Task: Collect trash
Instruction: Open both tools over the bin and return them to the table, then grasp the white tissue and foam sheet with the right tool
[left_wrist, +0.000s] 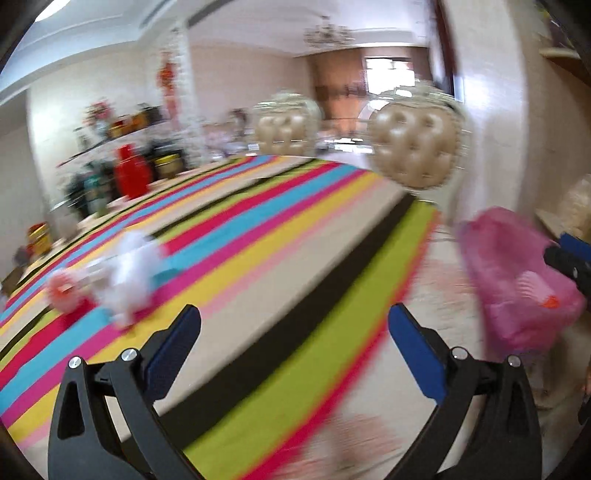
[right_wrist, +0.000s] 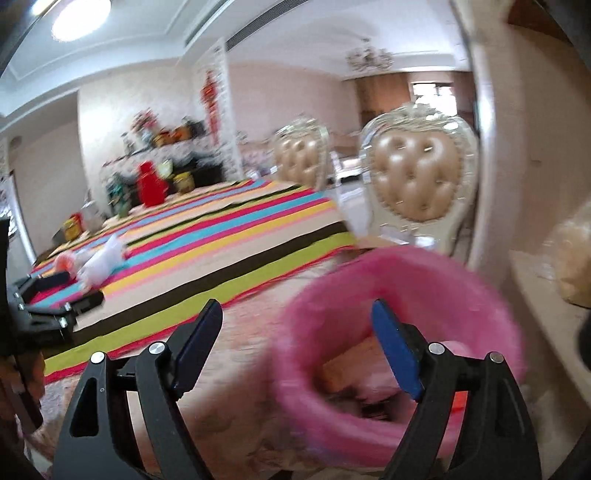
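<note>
You are partway through, by the look of it. The pink bag (right_wrist: 402, 295) sits off the near end of the striped cloth (left_wrist: 258, 236), its mouth gaping toward your right gripper (right_wrist: 295, 332), and some scraps already lie inside it, though the blur hides what they are. What is left shows on the cloth toward the far left: a white crumpled wad (left_wrist: 133, 273) with a small orange-and-white piece (left_wrist: 64, 290) just beside it, both well apart from the bag.

Your left gripper (left_wrist: 293, 334) has its jaws spread wide with nothing between them, and it points across the cloth, the wad off to its left. Your right gripper is likewise spread and empty, one finger (right_wrist: 397, 350) showing in front of the bag's mouth; whether it touches the rim I cannot tell.

So the wad and the small piece remain to be fetched
</note>
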